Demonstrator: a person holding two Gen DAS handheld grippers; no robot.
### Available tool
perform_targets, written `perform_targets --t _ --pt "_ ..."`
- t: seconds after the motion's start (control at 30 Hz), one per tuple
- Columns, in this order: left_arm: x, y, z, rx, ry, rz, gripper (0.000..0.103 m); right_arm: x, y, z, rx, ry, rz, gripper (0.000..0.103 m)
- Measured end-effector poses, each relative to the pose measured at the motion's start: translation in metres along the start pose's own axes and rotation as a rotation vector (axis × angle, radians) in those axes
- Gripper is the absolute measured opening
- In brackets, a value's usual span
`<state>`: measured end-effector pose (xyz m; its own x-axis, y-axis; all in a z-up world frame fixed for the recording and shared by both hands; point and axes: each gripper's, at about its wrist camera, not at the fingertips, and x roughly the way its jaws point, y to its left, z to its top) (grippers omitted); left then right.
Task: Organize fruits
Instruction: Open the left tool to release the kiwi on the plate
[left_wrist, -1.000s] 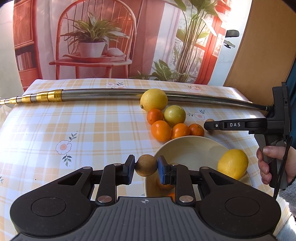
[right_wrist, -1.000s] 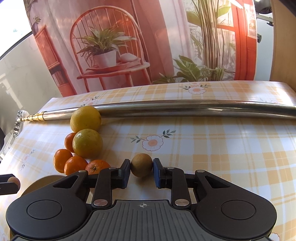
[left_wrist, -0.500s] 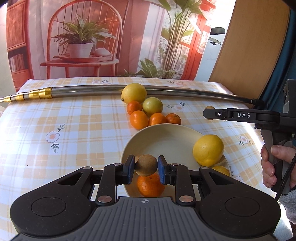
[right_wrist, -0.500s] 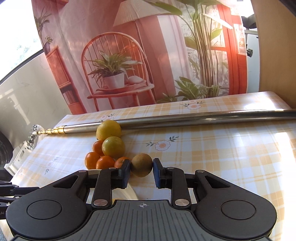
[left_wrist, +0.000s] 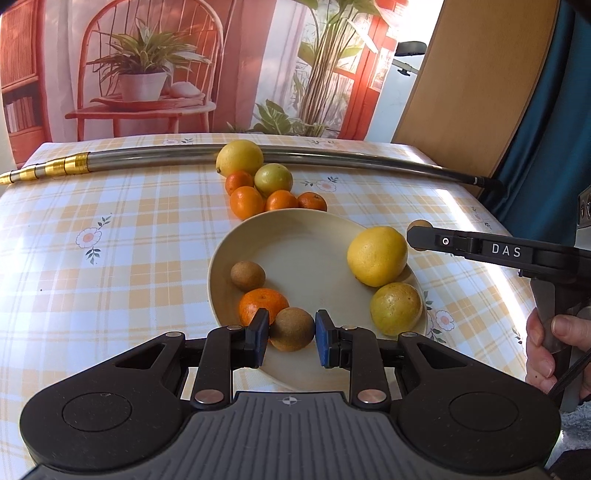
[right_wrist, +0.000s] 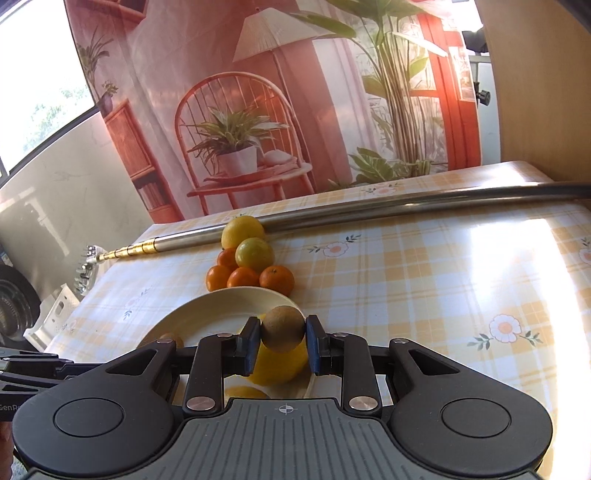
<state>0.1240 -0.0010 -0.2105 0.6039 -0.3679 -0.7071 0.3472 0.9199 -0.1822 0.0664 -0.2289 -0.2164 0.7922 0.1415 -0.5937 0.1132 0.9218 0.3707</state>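
Left wrist view: a brown, round, rough-skinned kiwi is seen between the pads of the left gripper, low over the near rim of the cream round ceramic plate; the jaws appear slightly parted, though contact cannot be ruled out. The right gripper is clamped on a second brown kiwi, held above that plate's right edge, so its drop is judged to lie straight below.

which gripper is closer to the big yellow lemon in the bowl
Right. The right gripper hangs just above the big yellow lemon at the bowl's right side; the left gripper sits at the bowl's near edge, farther off.
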Motion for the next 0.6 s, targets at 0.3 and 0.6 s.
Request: perform_targets --t 0.3,0.6 --pt "0.01 -0.006 -0.012 0.053 0.032 0.044 0.028 -0.003 -0.002 -0.017 0.007 0.028 -0.013 0.024" --pt "0.015 -0.011 -0.014 0.095 0.025 0.068 0.028 0.004 0.003 -0.024 -0.012 0.055 -0.014 0.024"
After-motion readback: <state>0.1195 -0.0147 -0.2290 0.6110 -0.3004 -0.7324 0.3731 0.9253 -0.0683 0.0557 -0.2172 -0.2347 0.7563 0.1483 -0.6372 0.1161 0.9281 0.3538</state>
